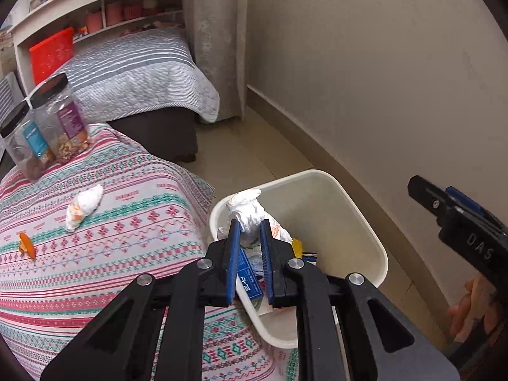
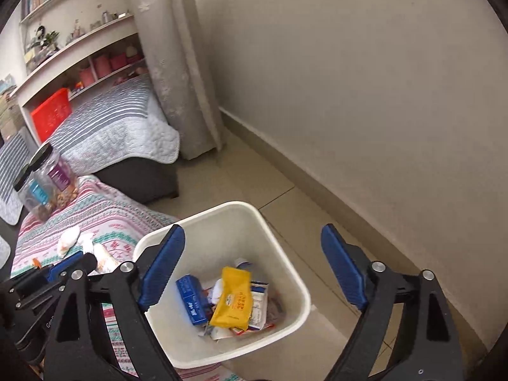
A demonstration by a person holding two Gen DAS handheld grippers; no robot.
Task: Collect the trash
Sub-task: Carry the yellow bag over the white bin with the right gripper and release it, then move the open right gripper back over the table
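My left gripper (image 1: 250, 227) is shut on a crumpled white tissue (image 1: 247, 208), held over the near left rim of a white bin (image 1: 333, 216). In the right wrist view my right gripper (image 2: 252, 235) stands open above the bin (image 2: 222, 238) with nothing between its fingers. Inside the bin lie a yellow packet (image 2: 233, 298), a blue box (image 2: 190, 298) and other wrappers. On the patterned bedspread (image 1: 95, 254) rest another crumpled tissue (image 1: 84, 206) and an orange scrap (image 1: 27, 244). The right gripper (image 1: 444, 197) also shows at the right edge of the left wrist view.
Two clear jars with black lids (image 1: 54, 120) stand on the bedspread at the far left. Behind them are a bed with a grey striped quilt (image 1: 133, 70), a red crate (image 1: 52, 54) and shelves. Tiled floor (image 1: 254, 146) and a wall (image 1: 381, 79) lie beyond the bin.
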